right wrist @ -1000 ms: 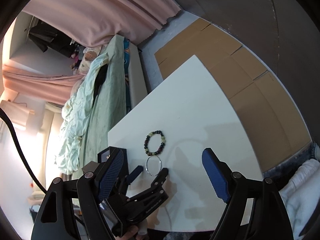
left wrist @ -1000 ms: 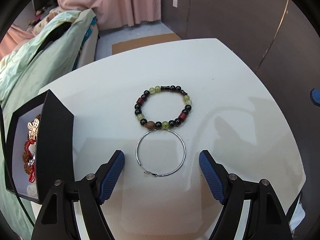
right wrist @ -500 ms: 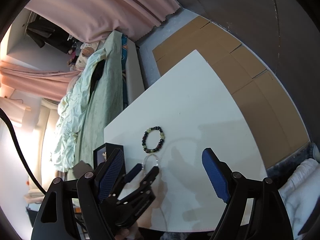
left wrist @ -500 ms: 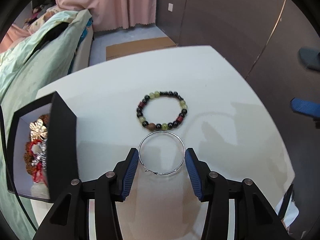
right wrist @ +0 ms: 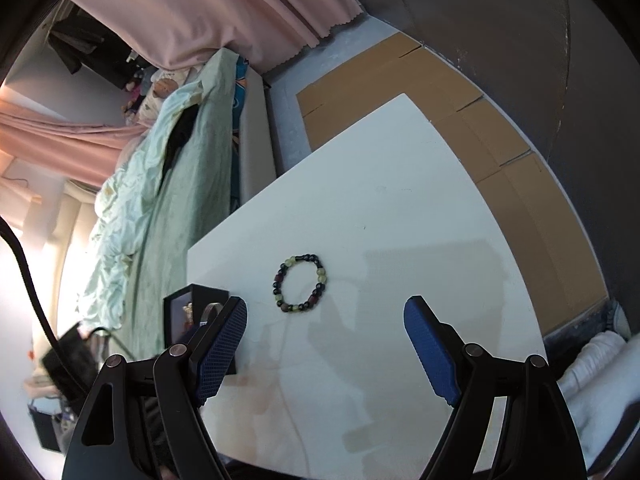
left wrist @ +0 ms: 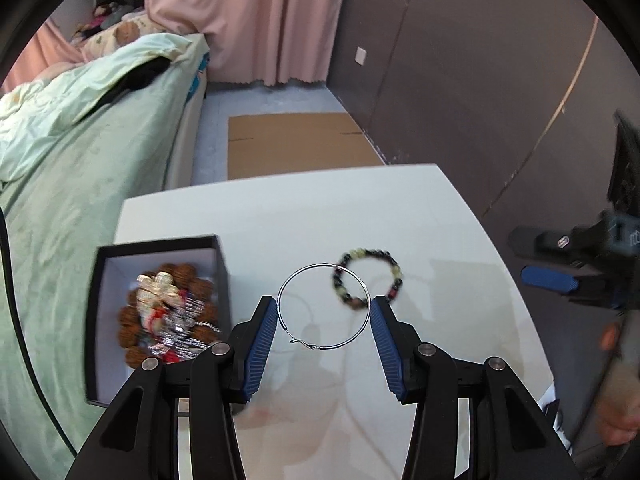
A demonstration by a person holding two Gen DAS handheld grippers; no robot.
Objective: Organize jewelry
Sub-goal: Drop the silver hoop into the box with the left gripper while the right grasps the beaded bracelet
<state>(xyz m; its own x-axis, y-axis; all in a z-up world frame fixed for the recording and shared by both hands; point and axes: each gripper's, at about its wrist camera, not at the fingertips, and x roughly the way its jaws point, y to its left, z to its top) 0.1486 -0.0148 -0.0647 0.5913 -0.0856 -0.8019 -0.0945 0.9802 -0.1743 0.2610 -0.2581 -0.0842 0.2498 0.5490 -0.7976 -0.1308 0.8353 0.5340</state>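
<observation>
Your left gripper has its jaws clamped across the silver hoop, lifted off the bench; your right gripper has its jaws spread wide, gripping nothing, above the beaded bracelet.

A silver hoop, a bracelet of black, pale-green and dark-red beads, a white counter, a black box, and blue ribbed pads.
</observation>
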